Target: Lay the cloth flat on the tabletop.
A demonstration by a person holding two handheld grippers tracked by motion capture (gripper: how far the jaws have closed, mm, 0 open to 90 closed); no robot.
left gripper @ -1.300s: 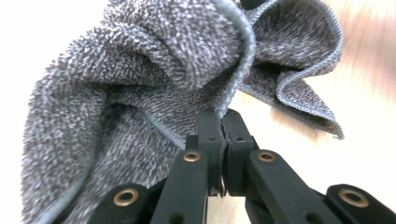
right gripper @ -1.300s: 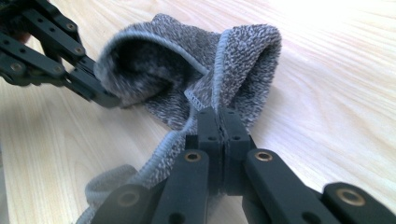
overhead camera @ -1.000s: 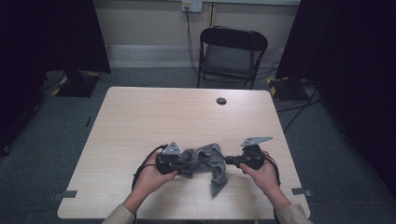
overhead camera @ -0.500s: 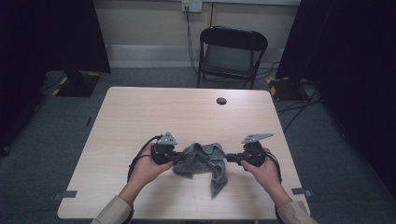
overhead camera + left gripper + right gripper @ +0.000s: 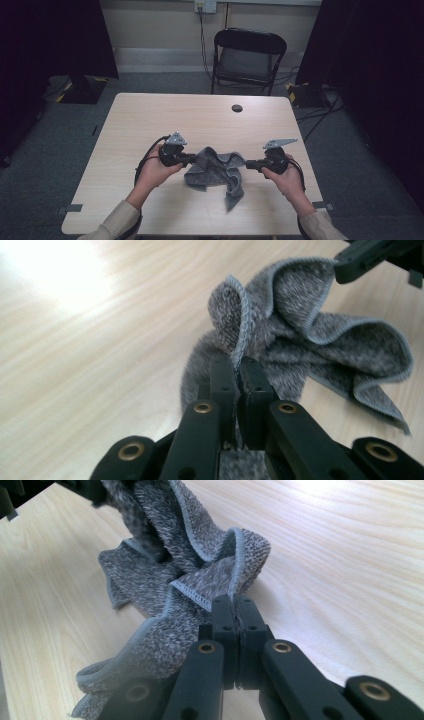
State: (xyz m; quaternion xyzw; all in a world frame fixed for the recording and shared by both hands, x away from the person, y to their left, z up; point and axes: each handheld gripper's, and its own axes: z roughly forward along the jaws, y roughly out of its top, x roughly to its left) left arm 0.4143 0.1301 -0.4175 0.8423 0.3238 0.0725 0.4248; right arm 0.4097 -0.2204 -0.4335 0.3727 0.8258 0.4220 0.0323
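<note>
Grey knitted cloth [image 5: 216, 171] — rumpled, stretched by 2 edges just above the table's near side

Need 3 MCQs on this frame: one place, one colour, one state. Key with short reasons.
1. Where is the small dark disc?
A. near the table's far edge
B. under the cloth
C. on the chair

2. What colour is the cloth?
A. red
B. grey
C. white

3. How do the jaws of the left gripper and right gripper stand?
A. both wide open
B. both shut on the cloth
C. one open and empty

Key: 1 A, it lies on the table toward the chair. 2 B, grey weave in every view. 3 B, each pair pinches a hem.
</note>
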